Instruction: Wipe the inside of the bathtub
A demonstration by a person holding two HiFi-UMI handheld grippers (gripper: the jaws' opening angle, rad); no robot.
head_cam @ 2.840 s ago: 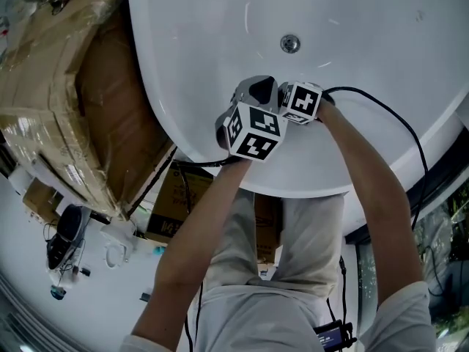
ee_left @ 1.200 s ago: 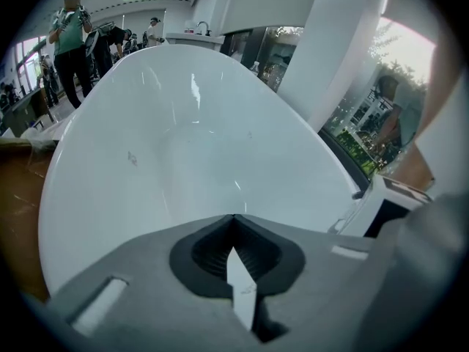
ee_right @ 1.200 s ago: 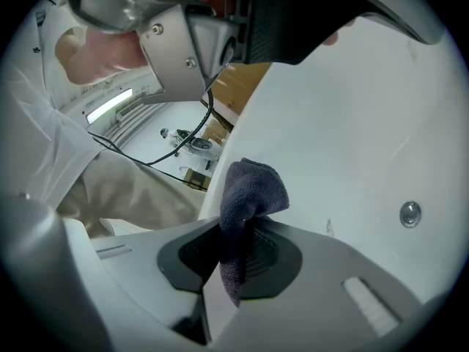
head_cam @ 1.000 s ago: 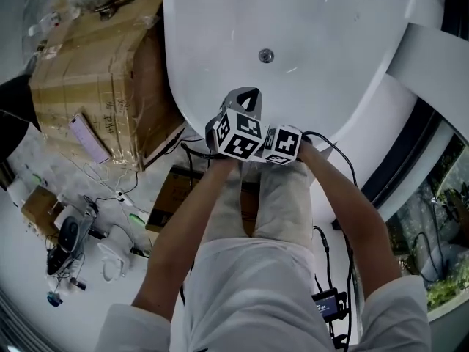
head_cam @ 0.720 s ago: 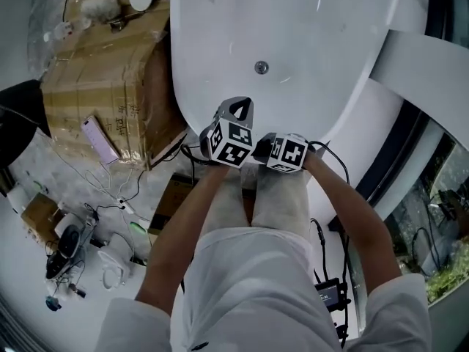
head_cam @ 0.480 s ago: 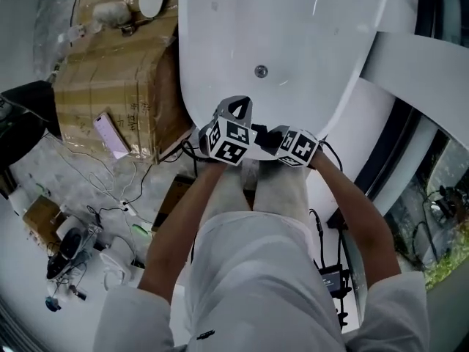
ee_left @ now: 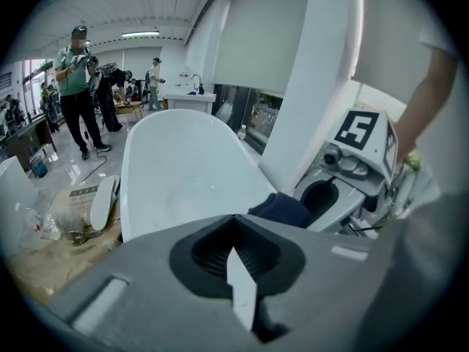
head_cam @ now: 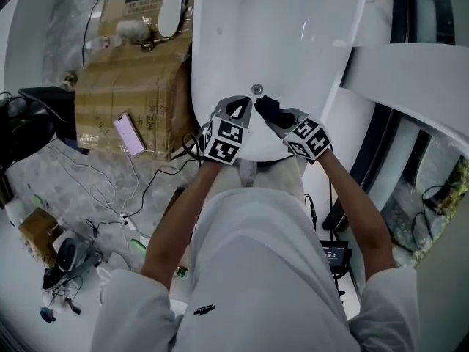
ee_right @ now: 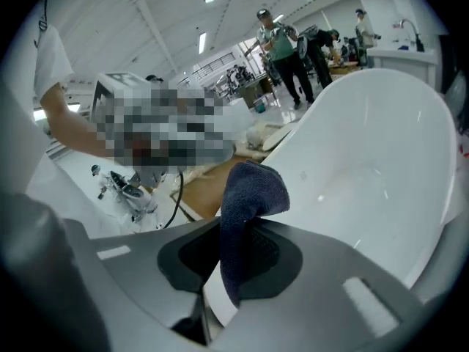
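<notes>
The white bathtub point(head_cam: 278, 28) lies ahead of me, its drain point(head_cam: 256, 89) close to both grippers. My left gripper point(head_cam: 238, 105) hovers over the tub's near end, shut with nothing between its jaws point(ee_left: 238, 251). My right gripper point(head_cam: 266, 111) is beside it on the right, shut on a dark blue cloth point(ee_right: 248, 196) that sticks up out of its jaws. In the left gripper view the cloth point(ee_left: 282, 208) shows just ahead, with the tub's point(ee_left: 183, 167) inside beyond it. The tub's point(ee_right: 366, 160) inside also fills the right of the right gripper view.
Wrapped cardboard boxes point(head_cam: 128, 86) stand against the tub's left side, with a pink phone point(head_cam: 128, 133) on them. Cables point(head_cam: 110, 189) trail over the floor at the left. White panels point(head_cam: 410, 72) and a dark frame run along the tub's right. People point(ee_left: 80, 86) stand far behind the tub.
The view has pulled back and more of the floor and boxes shows. The two grippers, close together before, have spread apart, and the right one's cloth now shows over the tub's near end.
</notes>
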